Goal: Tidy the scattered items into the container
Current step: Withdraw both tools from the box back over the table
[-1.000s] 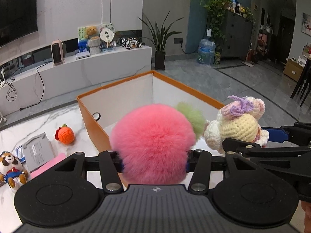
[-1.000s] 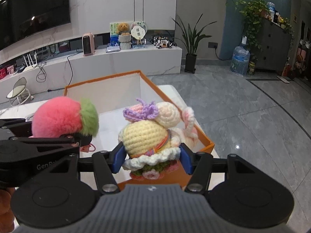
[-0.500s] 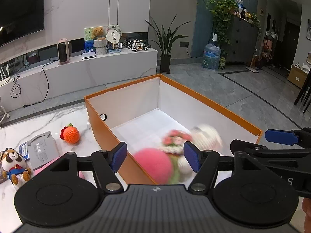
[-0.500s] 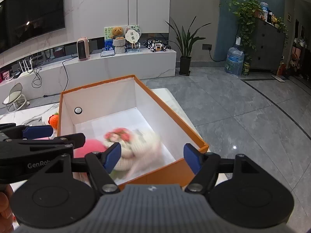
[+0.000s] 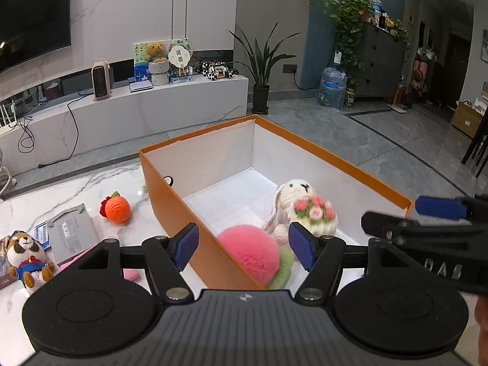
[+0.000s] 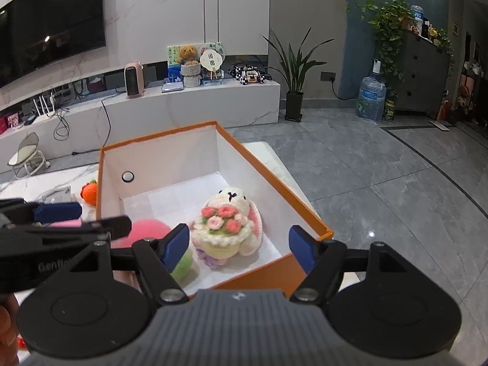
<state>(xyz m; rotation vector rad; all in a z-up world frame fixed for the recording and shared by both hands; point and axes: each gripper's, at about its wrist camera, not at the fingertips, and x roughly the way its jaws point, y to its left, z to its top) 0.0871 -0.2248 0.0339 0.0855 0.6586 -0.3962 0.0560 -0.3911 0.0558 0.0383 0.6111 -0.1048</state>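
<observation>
Both wrist views over orange box

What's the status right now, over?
Left gripper and right gripper opening, nothing between the pads. Pink pompom and crochet bunny inside the orange box. Orange crochet fruit on the table. Nothing in the way.

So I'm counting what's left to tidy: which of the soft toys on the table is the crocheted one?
The orange crochet fruit, lying beside the orange box. The raccoon plush near the table's edge is furry fabric, not yarn.
</observation>
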